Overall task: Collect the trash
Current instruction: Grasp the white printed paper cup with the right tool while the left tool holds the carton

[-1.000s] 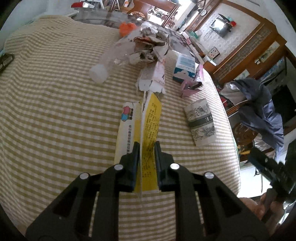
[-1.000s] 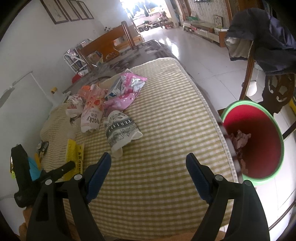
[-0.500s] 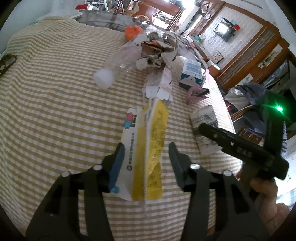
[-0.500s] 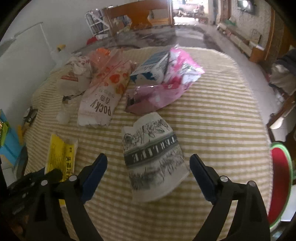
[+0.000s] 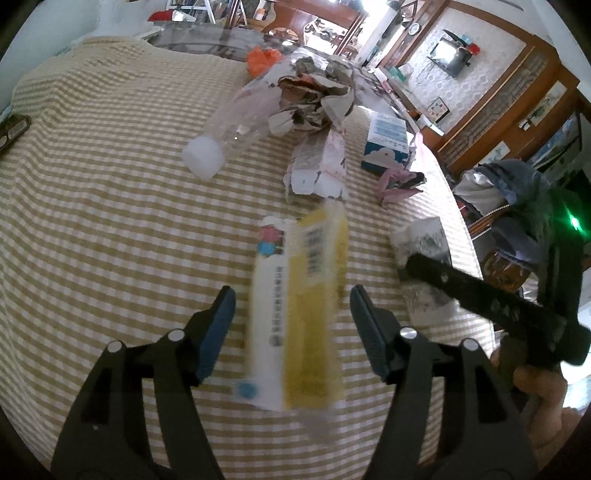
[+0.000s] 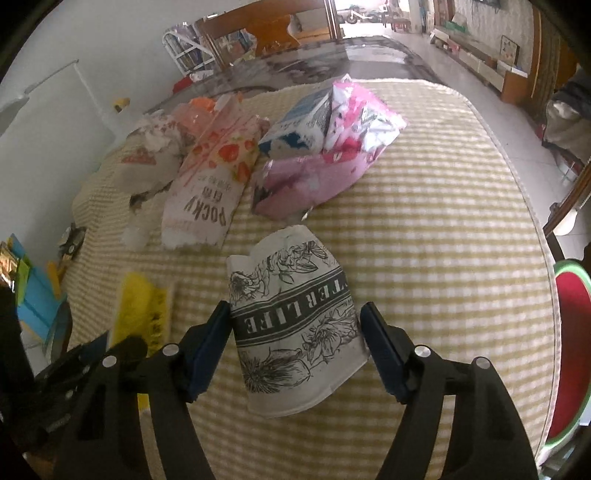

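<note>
A table draped in a yellow-checked cloth [image 5: 92, 206] is pictured in a living room. A dark jacket [image 5: 517, 188] is seen hung over a wooden chair [image 6: 574, 199] beside the table, while a television [image 5: 452, 55] is mounted on a patterned wall [image 5: 424, 88] in the background. Framed pictures [image 5: 439, 109] are propped below it. A white wire rack [image 6: 184, 55] is shown against the far wall, near a wooden bench [image 6: 273, 31].
</note>
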{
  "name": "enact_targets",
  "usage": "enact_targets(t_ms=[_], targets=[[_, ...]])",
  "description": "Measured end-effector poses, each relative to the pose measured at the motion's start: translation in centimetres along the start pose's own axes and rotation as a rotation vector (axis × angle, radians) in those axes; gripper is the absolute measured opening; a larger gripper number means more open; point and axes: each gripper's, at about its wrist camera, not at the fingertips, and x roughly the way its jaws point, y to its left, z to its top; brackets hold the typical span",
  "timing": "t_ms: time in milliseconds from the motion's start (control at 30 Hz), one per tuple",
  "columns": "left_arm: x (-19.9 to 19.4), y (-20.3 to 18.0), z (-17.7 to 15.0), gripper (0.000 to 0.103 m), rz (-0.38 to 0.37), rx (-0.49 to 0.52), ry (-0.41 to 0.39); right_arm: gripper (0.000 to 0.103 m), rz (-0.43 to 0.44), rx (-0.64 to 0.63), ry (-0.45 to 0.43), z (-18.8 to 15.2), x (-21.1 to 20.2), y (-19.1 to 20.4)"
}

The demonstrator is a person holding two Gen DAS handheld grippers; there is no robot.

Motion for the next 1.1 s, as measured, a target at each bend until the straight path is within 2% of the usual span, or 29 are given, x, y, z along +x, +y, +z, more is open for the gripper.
enact_targets(t_ms=[267,400,633,933,1000,1067,1100], targets=[[0.0,-0.8,-0.1,0.061,0.024,0.049,-0.001,0.071,0.017,0.008,-0.003,-0.3,-0.1,0.3],[0.1,-1.0,0.0,0.061,0.016,0.054,-0.002,0.079,0.045,0.046,-0.017,-0.1,-0.3,-0.2],[0.1,-1.2,0.0,0.061,0.016,0.062,-0.006,0.080,0.061,0.064,-0.031,0.0,-0.6,-0.6],[-0.3,-1.6,0.0,0.061,-0.021,0.080,-0.028,0.080,0.068,0.064,-0.031,-0.1,-0.5,-0.5],[-0.2,-1.7,0.0,0.057,-0.021,0.084,-0.021,0.080,0.069,0.062,-0.029,-0.1,-0.5,-0.5],[-0.1,-1.7,0.0,0.041,-0.010,0.089,-0.016,0.080,0.069,0.061,-0.030,-0.1,-0.4,-0.4],[-0.1,-1.7,0.0,0.040,-0.010,0.085,-0.017,0.080,0.070,0.061,-0.031,-0.1,-0.5,-0.4]])
